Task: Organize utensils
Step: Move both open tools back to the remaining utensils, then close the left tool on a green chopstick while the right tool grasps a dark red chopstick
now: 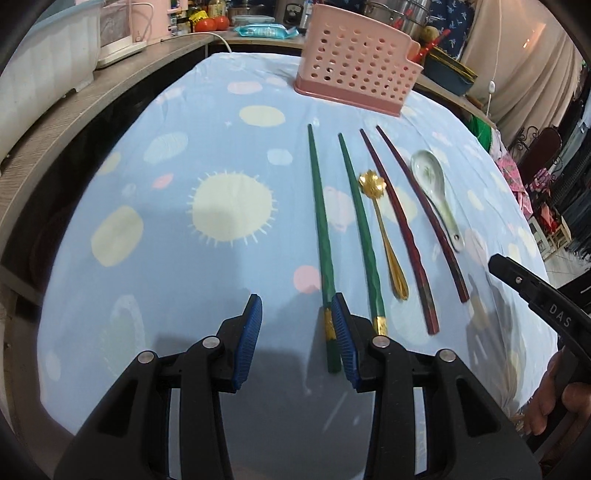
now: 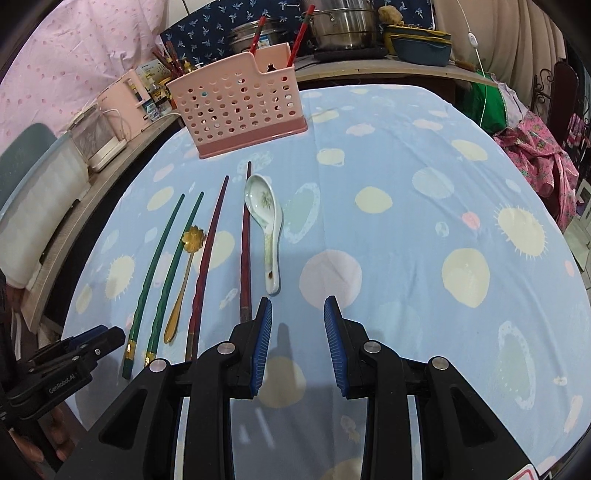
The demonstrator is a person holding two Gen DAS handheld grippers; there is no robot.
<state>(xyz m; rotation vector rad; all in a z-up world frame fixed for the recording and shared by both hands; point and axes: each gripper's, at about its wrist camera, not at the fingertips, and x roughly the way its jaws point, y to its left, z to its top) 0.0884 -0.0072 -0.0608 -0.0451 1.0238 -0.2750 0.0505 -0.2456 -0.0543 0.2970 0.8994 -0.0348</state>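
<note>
Two green chopsticks (image 1: 320, 229) (image 2: 155, 258), a gold flower spoon (image 1: 384, 236) (image 2: 181, 288), two dark red chopsticks (image 1: 399, 229) (image 2: 207, 254) and a white ceramic spoon (image 1: 436, 192) (image 2: 267, 229) lie side by side on the blue cloth. A pink perforated utensil holder (image 1: 354, 66) (image 2: 240, 107) stands behind them. My left gripper (image 1: 297, 306) is open, above the near end of the leftmost green chopstick. My right gripper (image 2: 298, 310) is open and empty, just right of the ceramic spoon's handle.
A wooden counter (image 1: 92, 99) with white and pink appliances runs along the left. Steel pots (image 2: 340, 26) and a blue dish stand behind the table. Pink cloth and a chair (image 2: 561, 92) are at the right edge.
</note>
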